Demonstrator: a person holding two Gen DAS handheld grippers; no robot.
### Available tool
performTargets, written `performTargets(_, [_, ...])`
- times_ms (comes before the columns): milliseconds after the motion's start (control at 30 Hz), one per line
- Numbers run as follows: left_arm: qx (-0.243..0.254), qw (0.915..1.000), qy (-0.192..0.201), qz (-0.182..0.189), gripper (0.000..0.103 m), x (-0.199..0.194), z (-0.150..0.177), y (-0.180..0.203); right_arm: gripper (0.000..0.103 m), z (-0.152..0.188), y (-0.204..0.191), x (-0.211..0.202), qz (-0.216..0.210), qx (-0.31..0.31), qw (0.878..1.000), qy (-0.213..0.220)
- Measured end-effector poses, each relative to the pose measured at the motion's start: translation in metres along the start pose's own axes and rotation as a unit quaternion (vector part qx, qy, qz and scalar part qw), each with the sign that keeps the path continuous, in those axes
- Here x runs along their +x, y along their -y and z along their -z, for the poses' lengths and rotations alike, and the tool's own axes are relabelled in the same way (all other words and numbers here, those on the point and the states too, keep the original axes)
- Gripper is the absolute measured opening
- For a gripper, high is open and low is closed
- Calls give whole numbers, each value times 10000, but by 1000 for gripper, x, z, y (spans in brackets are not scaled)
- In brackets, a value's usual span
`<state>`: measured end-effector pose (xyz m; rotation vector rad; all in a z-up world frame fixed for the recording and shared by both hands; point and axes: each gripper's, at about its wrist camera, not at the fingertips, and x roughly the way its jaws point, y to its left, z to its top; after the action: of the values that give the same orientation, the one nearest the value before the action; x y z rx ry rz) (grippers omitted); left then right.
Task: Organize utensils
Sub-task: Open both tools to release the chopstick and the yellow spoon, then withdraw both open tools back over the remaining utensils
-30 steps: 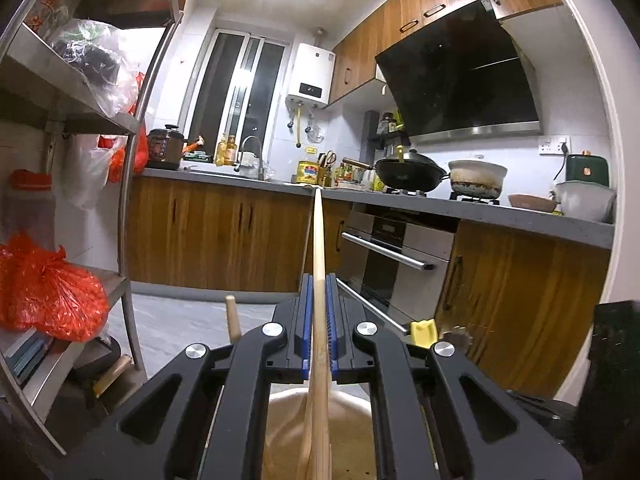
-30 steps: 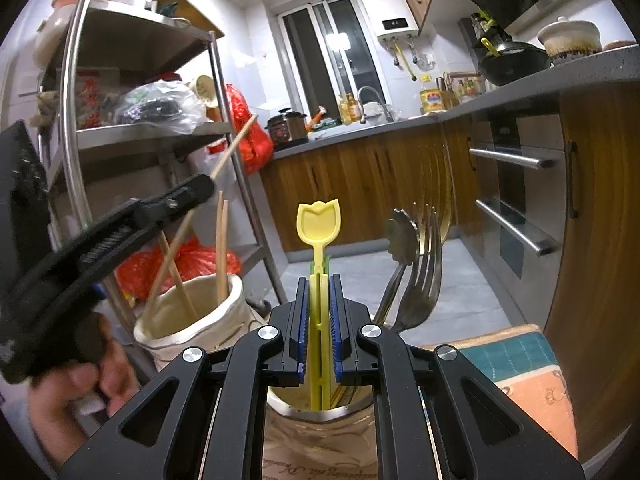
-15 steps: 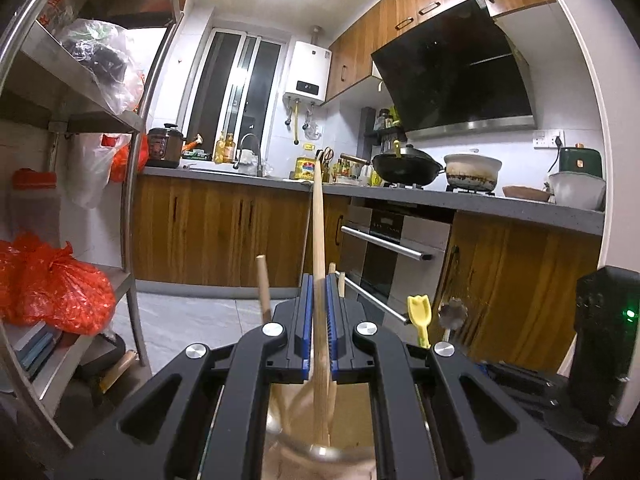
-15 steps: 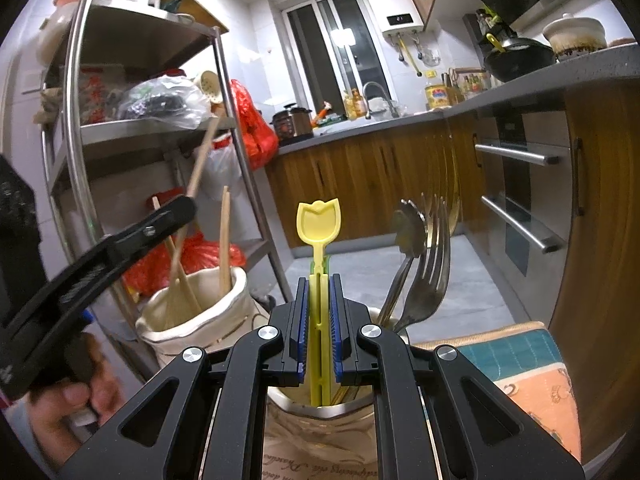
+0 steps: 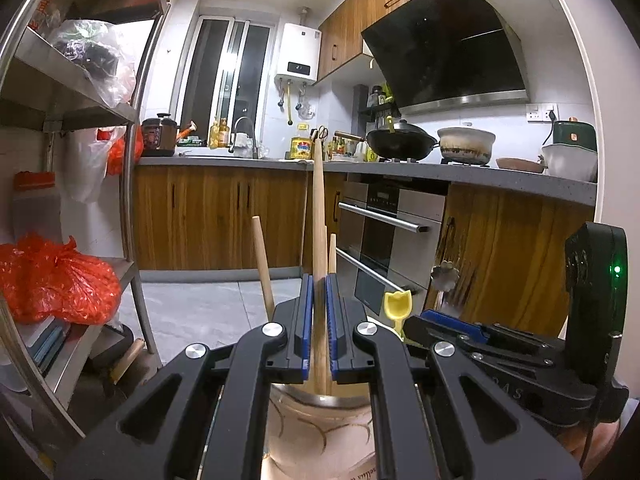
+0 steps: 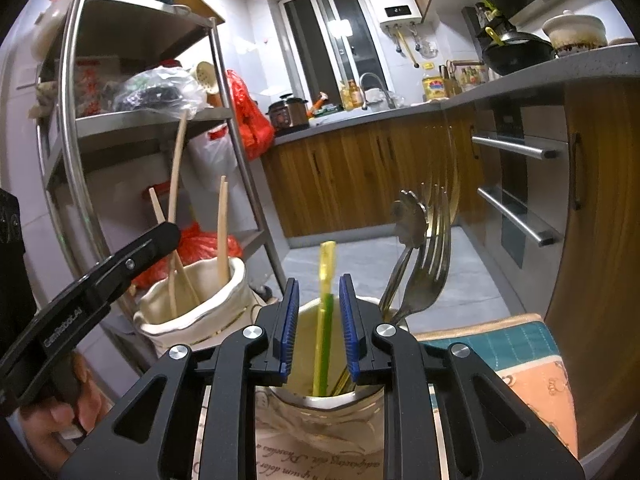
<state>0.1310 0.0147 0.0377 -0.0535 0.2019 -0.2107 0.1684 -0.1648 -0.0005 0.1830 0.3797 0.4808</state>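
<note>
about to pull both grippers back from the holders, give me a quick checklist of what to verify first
1. Right gripper let go of the yellow-green utensil: ok, its jaws have just been opening, with gaps on both sides.
2. That utensil stands inside the metal cup: ok.
3. Fork and spoon clear of the right jaws: ok.
4. Left gripper released the chopstick: not ok, clamped.
5. Chopstick tip down in the cream holder: ok; whether it touches bottom, cannot tell.
6. Grippers clear of each other: ok.

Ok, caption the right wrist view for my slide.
Right gripper jaws just opened, yellow utensil standing loose in the holder beside forks.
</note>
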Motion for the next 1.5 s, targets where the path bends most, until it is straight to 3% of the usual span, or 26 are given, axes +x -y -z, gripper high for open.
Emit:
performTargets(133, [50,10000,-39,18,16,-5,-1,1,22,-1,-3,-10,28,-63,10000,48])
performTargets(333, [42,9999,-155,-15,16,-16,2,0,24,1,-6,-44,120,-296,9993,187])
performTargets(567, [14,9995,-318,-76,16,-31,3,-1,27,12,1,-62,552,-383,9975,-204])
performTargets(733, [145,9985,-504,-128,17,-43,9,2,29,19,6,-74,601,-275,9972,-362])
performTargets(933, [54,9975,-684,-159,37,-58,17,-3,47,24,4,-88,565,-265,9973,-393])
performTargets(1167, [-5,9974,-679,-252,93,-78,19,-6,95,22,3,-102,563,-305,9973,-366])
performTargets(1233, [70,9976,-621,-312,97,-86,18,-4,97,21,4,-106,590,-288,9972,-346])
performTargets(1500, [74,9962,-784,-361,97,-96,20,-3,98,27,10,-114,971,-300,9936,-487])
